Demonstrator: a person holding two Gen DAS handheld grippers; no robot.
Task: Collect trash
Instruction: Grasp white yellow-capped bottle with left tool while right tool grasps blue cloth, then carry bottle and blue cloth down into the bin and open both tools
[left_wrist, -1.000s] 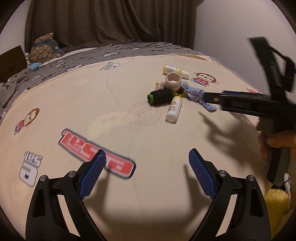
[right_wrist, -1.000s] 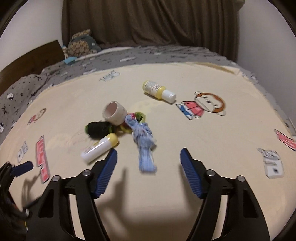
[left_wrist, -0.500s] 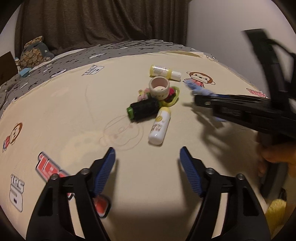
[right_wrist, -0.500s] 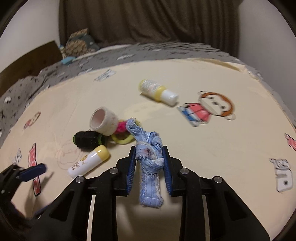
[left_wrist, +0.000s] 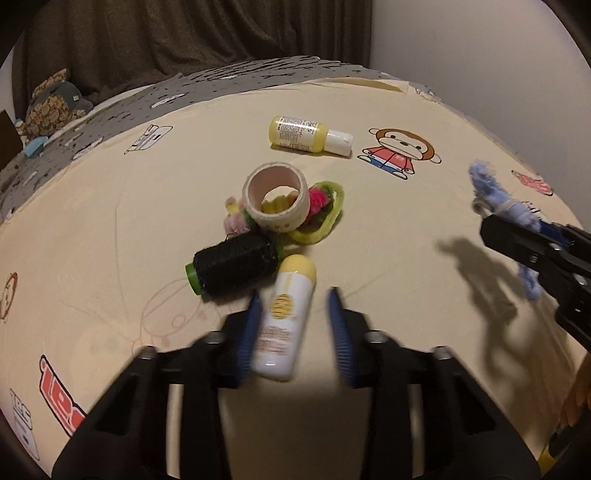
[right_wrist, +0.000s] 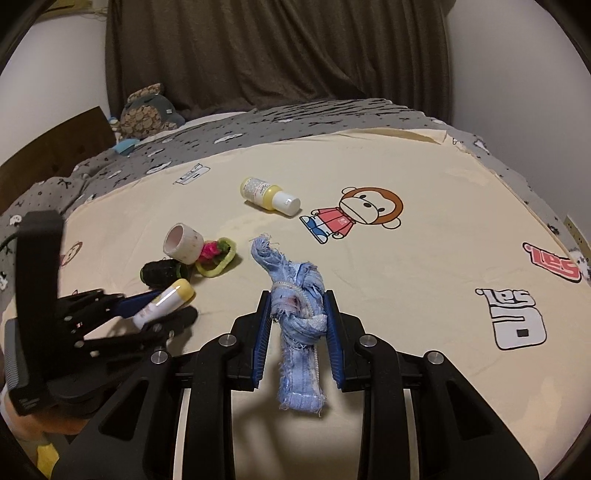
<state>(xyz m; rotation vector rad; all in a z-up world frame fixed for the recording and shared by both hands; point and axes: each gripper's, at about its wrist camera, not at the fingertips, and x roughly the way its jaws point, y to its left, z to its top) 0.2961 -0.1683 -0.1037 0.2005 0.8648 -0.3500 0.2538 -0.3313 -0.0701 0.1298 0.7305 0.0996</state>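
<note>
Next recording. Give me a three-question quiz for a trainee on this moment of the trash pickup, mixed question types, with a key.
1. True or false: the right tool is shut on the blue rag.
2. What lies between the fingers of the left tool? A: the black thread spool. B: the white tube. C: the tape roll.
3. Which item lies alone, nearest the monkey print?

Key
1. True.
2. B. The jaws have just been closing around it, and a gap shows at one pad.
3. The yellow bottle.
</note>
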